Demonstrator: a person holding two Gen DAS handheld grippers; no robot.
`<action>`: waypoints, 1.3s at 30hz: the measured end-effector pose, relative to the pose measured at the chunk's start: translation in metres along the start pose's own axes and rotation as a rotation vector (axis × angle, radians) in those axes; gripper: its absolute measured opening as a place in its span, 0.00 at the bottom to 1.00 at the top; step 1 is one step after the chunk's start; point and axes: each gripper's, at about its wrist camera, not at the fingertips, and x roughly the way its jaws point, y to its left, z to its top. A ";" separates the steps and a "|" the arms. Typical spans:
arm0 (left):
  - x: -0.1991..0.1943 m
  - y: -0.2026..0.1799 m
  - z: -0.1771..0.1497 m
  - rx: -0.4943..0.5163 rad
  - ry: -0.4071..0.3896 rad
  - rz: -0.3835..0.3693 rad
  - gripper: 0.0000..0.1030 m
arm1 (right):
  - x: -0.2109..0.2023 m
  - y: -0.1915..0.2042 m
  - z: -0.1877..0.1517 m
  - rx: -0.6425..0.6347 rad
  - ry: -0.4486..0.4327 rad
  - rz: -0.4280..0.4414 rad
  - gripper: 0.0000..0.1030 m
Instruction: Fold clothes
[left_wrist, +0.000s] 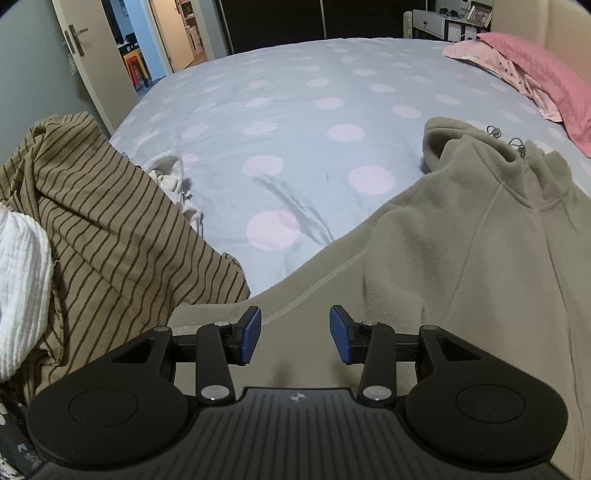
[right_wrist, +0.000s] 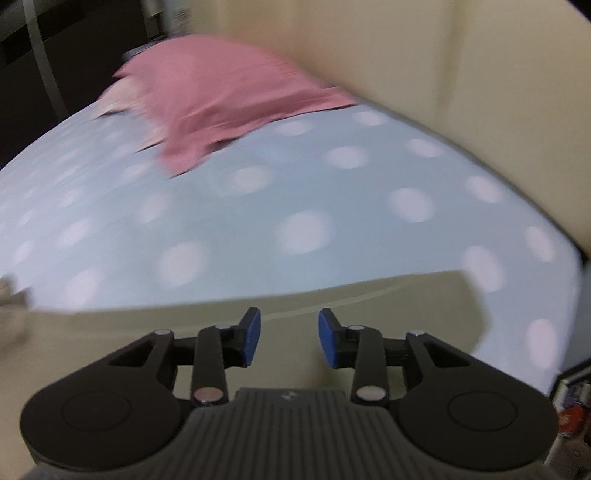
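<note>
Hand-held gripper (left_wrist: 295, 334) part-open, empty, above fleece (left_wrist: 461, 240)

Pale blue bedsheet (left_wrist: 295, 96) dotted with soft pink circles. Beige-grey fleece jacket (left_wrist: 461, 240), plain, with lighter stitching along a seam. Tan shirt (left_wrist: 110, 229) crossed by thin dark brown stripes. White crinkled cloth (left_wrist: 22, 280) at the left edge; cream-white garment (left_wrist: 170, 177) beyond the stripes. Deep pink pillow (right_wrist: 221, 96) over a paler pink one (left_wrist: 476, 51). Cream headboard (right_wrist: 480, 92). Black grippers with blue pads (left_wrist: 252, 334).
</note>
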 end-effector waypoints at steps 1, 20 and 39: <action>-0.001 0.004 -0.001 -0.002 0.009 0.006 0.38 | -0.006 0.018 -0.002 -0.024 0.011 0.033 0.39; 0.007 0.092 -0.068 -0.176 0.156 0.096 0.46 | -0.144 0.239 -0.137 -0.467 0.233 0.437 0.62; -0.089 0.020 -0.039 -0.076 -0.166 -0.286 0.09 | -0.104 0.247 -0.173 -0.488 0.326 0.318 0.62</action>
